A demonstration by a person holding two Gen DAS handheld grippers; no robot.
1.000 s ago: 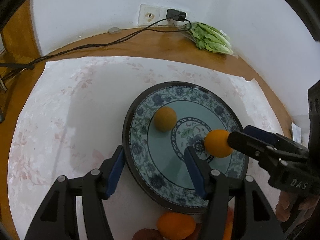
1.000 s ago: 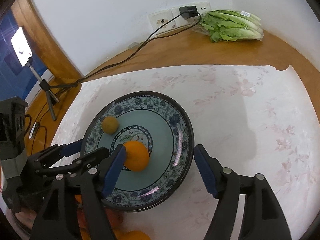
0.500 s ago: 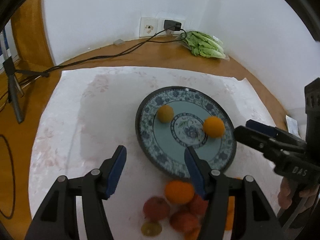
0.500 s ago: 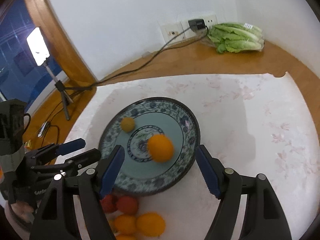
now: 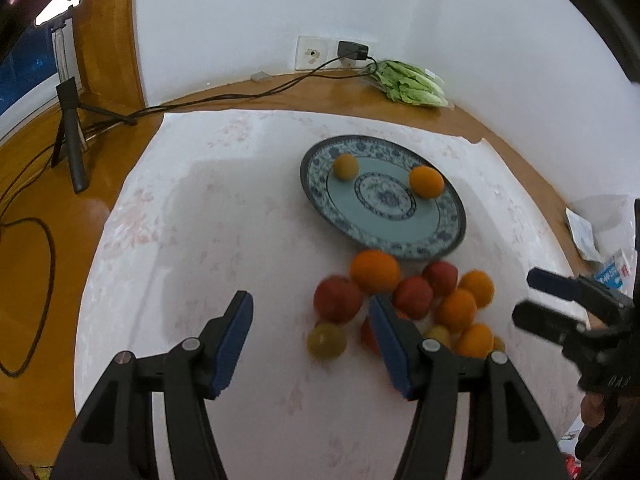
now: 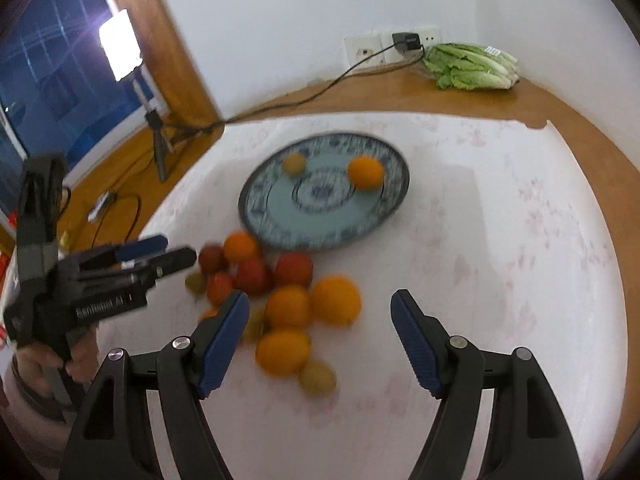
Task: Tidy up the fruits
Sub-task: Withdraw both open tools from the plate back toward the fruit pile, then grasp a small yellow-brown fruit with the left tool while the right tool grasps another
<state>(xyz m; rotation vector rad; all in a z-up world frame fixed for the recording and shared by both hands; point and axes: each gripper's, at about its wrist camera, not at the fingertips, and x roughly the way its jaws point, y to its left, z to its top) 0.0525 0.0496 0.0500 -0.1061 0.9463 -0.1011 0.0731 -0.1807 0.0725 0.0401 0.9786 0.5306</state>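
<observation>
A round blue-and-white patterned ceramic plate (image 5: 448,236) sits on a white cloth with faint pink flowers (image 5: 208,216), towards the far middle of the table. Two fruits lie on it, apart from each other: a small yellow-orange fruit (image 5: 345,166) at the far left of the plate and a round orange (image 5: 426,181) at the far right. Just near of the plate's rim, a loose heap of oranges, red fruits and a few small yellow-green ones (image 5: 404,304) rests on the cloth, the pieces touching one another; motion blur softens their outlines.

The left gripper (image 5: 311,340), black with blue pads, hangs above the cloth near and left of the heap, its jaws apart with nothing between them. The right gripper (image 6: 320,340) hangs over the near right side of the heap, jaws likewise apart and empty.

Beyond the cloth, on the brown wooden tabletop (image 6: 360,96), a bagged green lettuce (image 6: 472,66) lies in the far right corner beside a white wall socket (image 6: 364,53) with a black plug and cable. A small black tripod (image 5: 72,132) stands at far left.
</observation>
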